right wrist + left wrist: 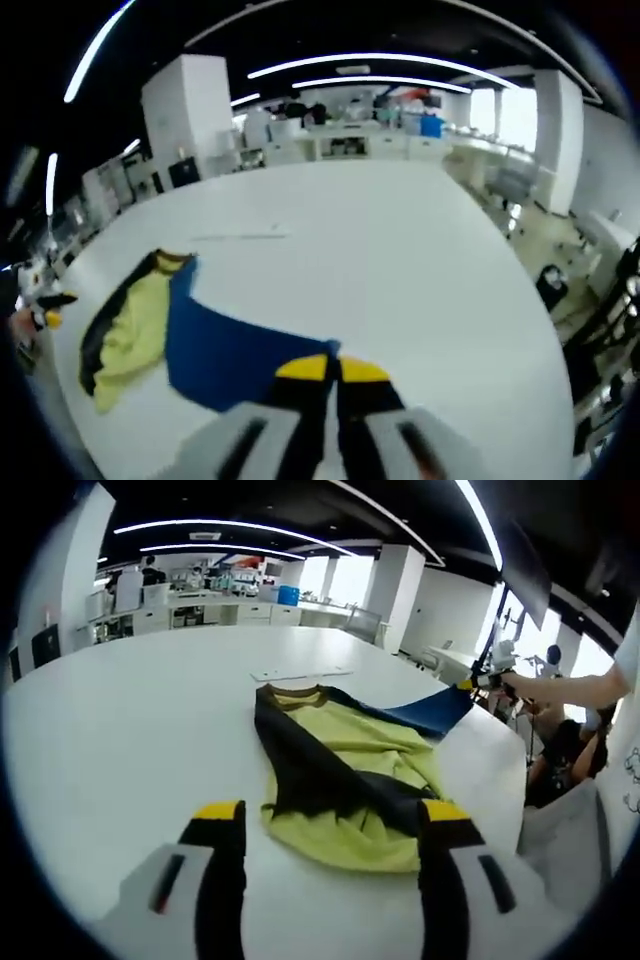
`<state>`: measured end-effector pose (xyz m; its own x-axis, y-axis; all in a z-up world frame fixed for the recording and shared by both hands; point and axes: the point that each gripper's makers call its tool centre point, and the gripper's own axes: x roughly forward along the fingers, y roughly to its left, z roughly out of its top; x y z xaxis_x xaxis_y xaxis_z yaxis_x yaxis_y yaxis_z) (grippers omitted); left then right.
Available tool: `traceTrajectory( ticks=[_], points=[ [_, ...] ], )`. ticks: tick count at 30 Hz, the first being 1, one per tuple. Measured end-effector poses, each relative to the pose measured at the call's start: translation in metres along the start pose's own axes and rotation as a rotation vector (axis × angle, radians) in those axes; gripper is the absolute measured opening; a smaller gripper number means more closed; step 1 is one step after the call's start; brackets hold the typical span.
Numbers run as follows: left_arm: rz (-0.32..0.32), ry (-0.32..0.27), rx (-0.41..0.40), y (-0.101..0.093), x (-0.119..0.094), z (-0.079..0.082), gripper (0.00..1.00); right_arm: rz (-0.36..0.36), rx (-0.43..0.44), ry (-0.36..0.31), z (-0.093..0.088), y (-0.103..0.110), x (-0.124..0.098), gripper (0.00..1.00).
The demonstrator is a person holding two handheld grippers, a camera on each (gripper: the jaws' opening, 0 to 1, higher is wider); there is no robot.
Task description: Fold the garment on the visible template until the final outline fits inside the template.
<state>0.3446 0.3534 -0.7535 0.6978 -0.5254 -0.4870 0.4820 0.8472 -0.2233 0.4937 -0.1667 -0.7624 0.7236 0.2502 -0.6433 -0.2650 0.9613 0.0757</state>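
Observation:
A yellow-green garment (350, 770) with black panels and a blue part lies crumpled on the white table (130, 740), just beyond my left gripper (332, 815). That gripper is open, with nothing between its jaws. My right gripper (487, 680) comes in from the right, held by a person's hand, and pulls the blue part (430, 712) up and out sideways. In the right gripper view the right gripper (331, 368) is shut on the edge of the blue fabric (225, 350). The yellow and black part of the garment (125, 335) lies beyond it at the left.
A thin pale strip (300, 673) lies flat on the table just past the collar; it is also in the right gripper view as the pale strip (240, 237). A seated person (565, 755) is at the table's right edge. Desks and pillars stand far behind.

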Motion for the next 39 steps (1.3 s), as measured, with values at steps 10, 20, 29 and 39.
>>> traceTrajectory(
  ticks=[10,20,29,39],
  points=[
    [0.017,0.012,-0.016,0.004,0.001,-0.003,0.66,-0.071,0.0,0.009,0.004,-0.027,0.01,0.0],
    [0.026,0.022,-0.021,0.006,0.0,-0.006,0.66,-0.141,0.044,0.06,-0.012,-0.06,0.018,0.0],
    [0.029,0.03,-0.029,0.008,0.0,-0.01,0.65,-0.16,0.046,0.098,-0.025,-0.065,0.025,0.0],
    [0.032,0.028,-0.033,0.008,-0.003,-0.011,0.65,-0.152,0.026,0.099,-0.021,-0.059,0.024,0.0]
  ],
)
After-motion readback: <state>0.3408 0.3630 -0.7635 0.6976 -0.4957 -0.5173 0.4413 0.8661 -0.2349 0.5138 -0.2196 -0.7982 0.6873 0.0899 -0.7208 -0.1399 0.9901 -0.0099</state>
